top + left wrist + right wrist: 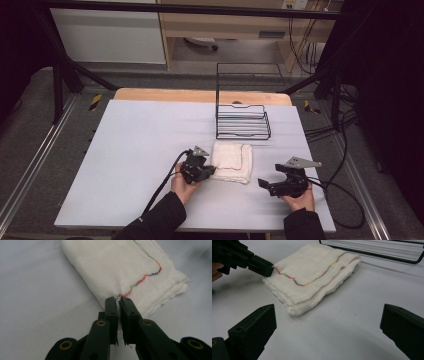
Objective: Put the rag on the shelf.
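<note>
The left claw (212, 171) lies low over the bench (135, 150), with its jaws drawn almost together on the near edge of the folded white cloth (231, 161). In the left gripper view, the left claw (119, 300) pinches a thin fold of the cloth (117, 267) where the multicoloured stitched seam (142, 280) meets the jaw tips; the rest of the cloth extends ahead of the tips and lies flat on the bench.

The right claw (263, 183) rests just above the bench, well apart from the cloth, with its jaws spread wide and nothing between them. In the right gripper view, the right claw (328, 322) frames bare bench surface; the cloth (312, 280) lies ahead of it and toward its left jaw, not touching either jaw. The left claw (270, 269) appears beyond, at the far-left corner of the cloth.

A black wire rack (242, 122) stands beyond the cloth, on the far side from both claws.
</note>
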`<state>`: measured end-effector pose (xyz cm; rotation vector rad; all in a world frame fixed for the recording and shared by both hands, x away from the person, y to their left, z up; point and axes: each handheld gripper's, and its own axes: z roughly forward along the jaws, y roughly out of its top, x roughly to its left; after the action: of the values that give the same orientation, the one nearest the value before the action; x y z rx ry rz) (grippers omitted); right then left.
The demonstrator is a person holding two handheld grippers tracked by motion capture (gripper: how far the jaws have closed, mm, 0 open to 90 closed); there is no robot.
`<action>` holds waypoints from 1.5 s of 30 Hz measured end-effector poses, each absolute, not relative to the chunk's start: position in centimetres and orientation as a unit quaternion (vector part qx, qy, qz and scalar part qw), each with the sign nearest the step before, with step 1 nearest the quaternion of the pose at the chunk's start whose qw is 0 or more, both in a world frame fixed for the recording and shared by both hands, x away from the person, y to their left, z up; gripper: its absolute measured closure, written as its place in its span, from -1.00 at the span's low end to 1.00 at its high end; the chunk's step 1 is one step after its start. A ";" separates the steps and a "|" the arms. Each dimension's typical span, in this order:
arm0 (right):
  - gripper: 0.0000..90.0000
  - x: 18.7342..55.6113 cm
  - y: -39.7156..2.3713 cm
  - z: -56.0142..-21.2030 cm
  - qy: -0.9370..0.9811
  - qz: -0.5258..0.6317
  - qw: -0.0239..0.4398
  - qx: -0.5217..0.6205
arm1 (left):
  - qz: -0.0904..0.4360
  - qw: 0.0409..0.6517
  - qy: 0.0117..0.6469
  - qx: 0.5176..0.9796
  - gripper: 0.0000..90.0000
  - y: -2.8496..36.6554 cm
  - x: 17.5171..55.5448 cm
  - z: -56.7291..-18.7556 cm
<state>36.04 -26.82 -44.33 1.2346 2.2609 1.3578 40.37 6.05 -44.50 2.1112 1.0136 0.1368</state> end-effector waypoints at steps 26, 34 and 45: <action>-0.97 36.0 -26.6 -44.3 0.774 0.458 0.117 0.422 | 0.051 0.361 0.363 0.858 0.88 11.6 36.2 -43.8; -0.97 36.1 -26.6 -44.4 0.773 0.458 0.118 0.423 | 0.054 0.367 0.364 0.855 0.61 12.1 36.6 -43.5; -0.97 36.1 -26.6 -44.4 0.774 0.456 0.119 0.423 | 0.098 0.383 0.387 0.833 -0.32 12.2 41.5 -41.8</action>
<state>36.10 -26.59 -44.35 1.2360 2.2639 1.3340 41.48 12.25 -41.83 2.1244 0.9856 0.2499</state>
